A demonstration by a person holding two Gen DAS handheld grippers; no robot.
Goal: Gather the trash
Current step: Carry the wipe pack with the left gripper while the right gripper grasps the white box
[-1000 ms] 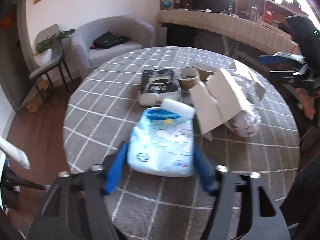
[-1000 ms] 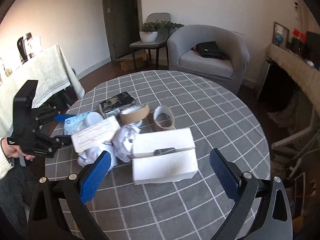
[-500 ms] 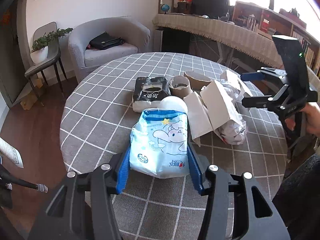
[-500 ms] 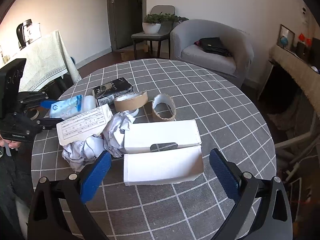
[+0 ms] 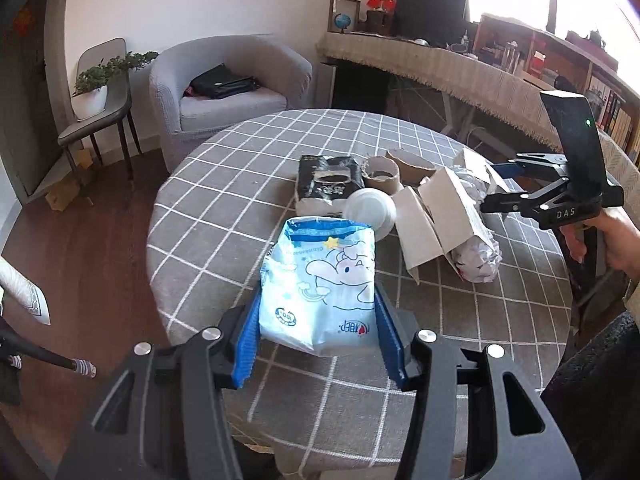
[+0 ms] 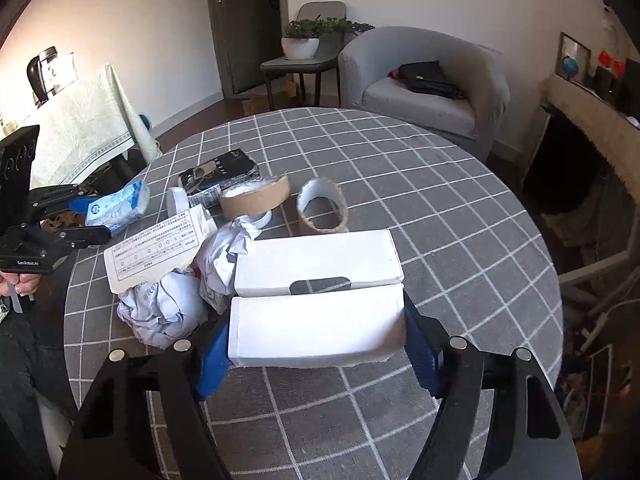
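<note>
A blue and white wipes pack (image 5: 320,276) sits between the blue pads of my left gripper (image 5: 318,294), which is shut on it near the table's front edge. The same pack (image 6: 120,208) and left gripper (image 6: 92,220) show at the far left in the right wrist view. My right gripper (image 6: 316,320) is closing on a white cardboard box (image 6: 316,332) with an open flap, and its pads touch both ends of the box. In the left wrist view, a hand holds the right gripper (image 5: 494,186) at the right.
On the round checked table (image 6: 440,200) lie crumpled paper (image 6: 160,312), a printed card (image 6: 156,248), two cardboard tape rolls (image 6: 256,198), a black pack (image 6: 220,172) and a white lid (image 6: 178,202). A grey armchair (image 6: 424,80) stands behind.
The right jaws have closed in from wide open onto the ends of the white box, and the gripper has come lower. The left gripper keeps hold of the wipes pack.
</note>
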